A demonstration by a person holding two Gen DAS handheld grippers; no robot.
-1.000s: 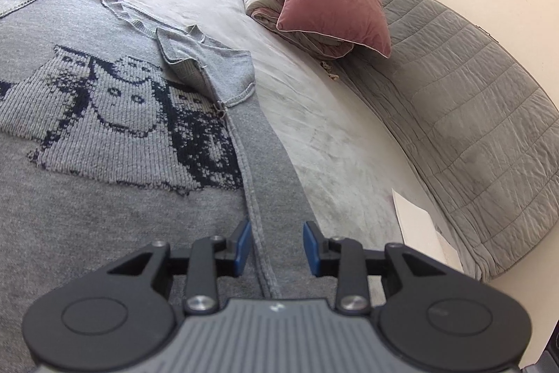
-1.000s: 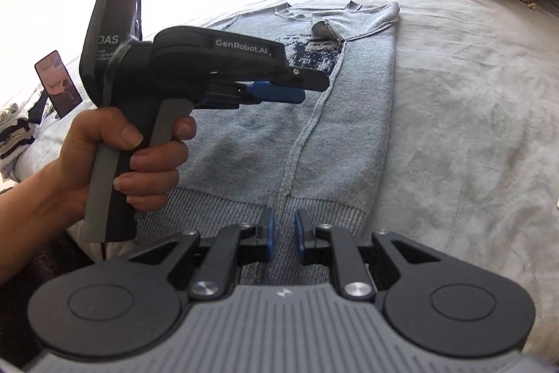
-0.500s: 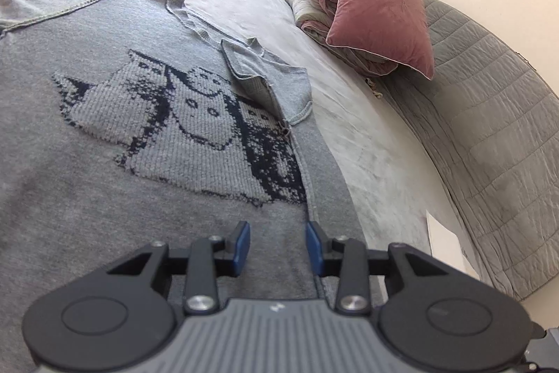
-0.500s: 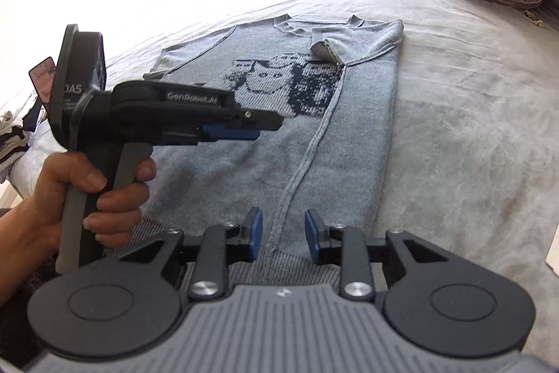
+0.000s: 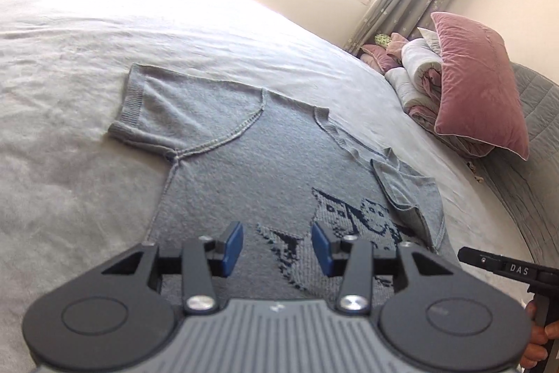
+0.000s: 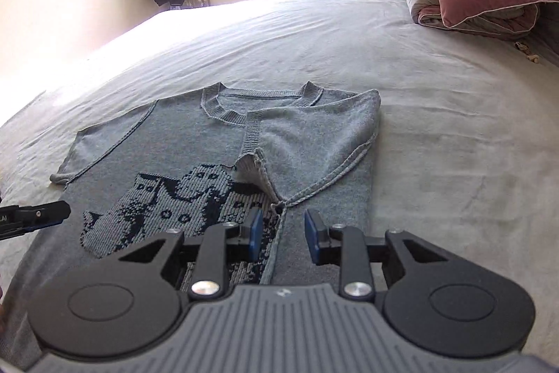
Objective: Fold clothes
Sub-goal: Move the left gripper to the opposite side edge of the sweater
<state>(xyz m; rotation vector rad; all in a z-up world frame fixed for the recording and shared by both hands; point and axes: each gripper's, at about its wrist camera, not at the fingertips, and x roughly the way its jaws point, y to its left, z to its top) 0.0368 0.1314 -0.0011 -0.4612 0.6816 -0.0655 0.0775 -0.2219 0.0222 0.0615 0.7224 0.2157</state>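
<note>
Ahead of left gripper [image 5: 277, 248]: jaws apart, nothing between the blue pads; grey knit short-sleeved sweater with dark cat pattern [image 5: 244, 170] lies flat below.
Left of left gripper: bare pale grey bedsheet [image 5: 70, 163], wide and low; only the sweater's spread sleeve [image 5: 153, 114] on it.
Right of left gripper: right gripper [image 6: 282, 234] close by, jaws apart.
Ahead of right gripper: folded-over sleeve [image 6: 307, 138], its cuff raised.
Right of right gripper: bare sheet, room to pass.
Far right: pink velvet pillow [image 5: 478, 83] on rolled bedding [image 5: 419, 76], blocking.
</note>
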